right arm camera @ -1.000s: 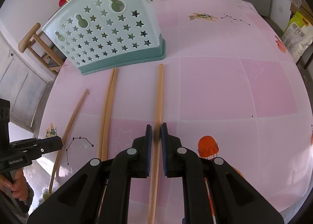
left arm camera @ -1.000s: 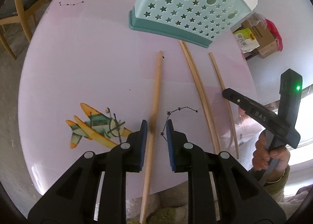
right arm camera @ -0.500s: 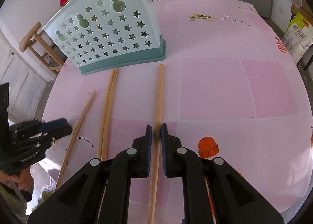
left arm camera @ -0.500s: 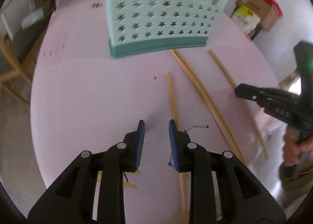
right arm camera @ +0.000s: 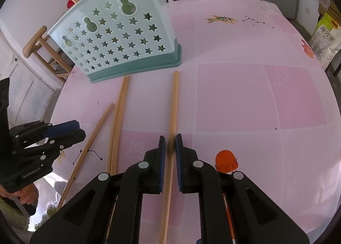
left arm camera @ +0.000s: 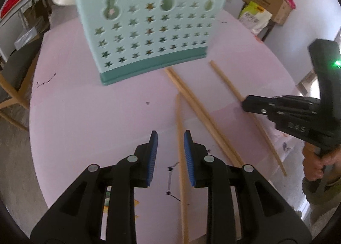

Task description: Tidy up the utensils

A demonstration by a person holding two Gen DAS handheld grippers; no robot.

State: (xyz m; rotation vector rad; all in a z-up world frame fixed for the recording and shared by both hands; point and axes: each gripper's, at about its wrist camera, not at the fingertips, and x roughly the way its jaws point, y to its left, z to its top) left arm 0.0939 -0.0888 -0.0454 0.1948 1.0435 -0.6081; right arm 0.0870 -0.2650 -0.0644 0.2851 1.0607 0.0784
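Observation:
A mint-green utensil holder (left arm camera: 149, 30) with star holes stands on the pink table (left arm camera: 85, 116); it also shows in the right wrist view (right arm camera: 119, 39). Several wooden chopsticks lie in front of it. My left gripper (left arm camera: 170, 154) is open, with one chopstick (left arm camera: 180, 158) lying on the table between its pads, nearer the right pad. My right gripper (right arm camera: 169, 156) is narrowly open around another chopstick (right arm camera: 173, 116), pads close beside it, not clearly gripping. A pair of chopsticks (right arm camera: 118, 120) and a single one (right arm camera: 89, 150) lie left of it.
A wooden chair (right arm camera: 42, 52) stands beyond the table's left edge. Boxes and bags (left arm camera: 264, 9) sit on the floor past the far side. An orange sticker (right arm camera: 226, 158) marks the table. The left gripper shows in the right wrist view (right arm camera: 64, 133).
My left gripper has moved forward towards the holder and swung right; the chopstick stays between its pads, now shifted toward the right pad. My right gripper has stayed in place over its chopstick.

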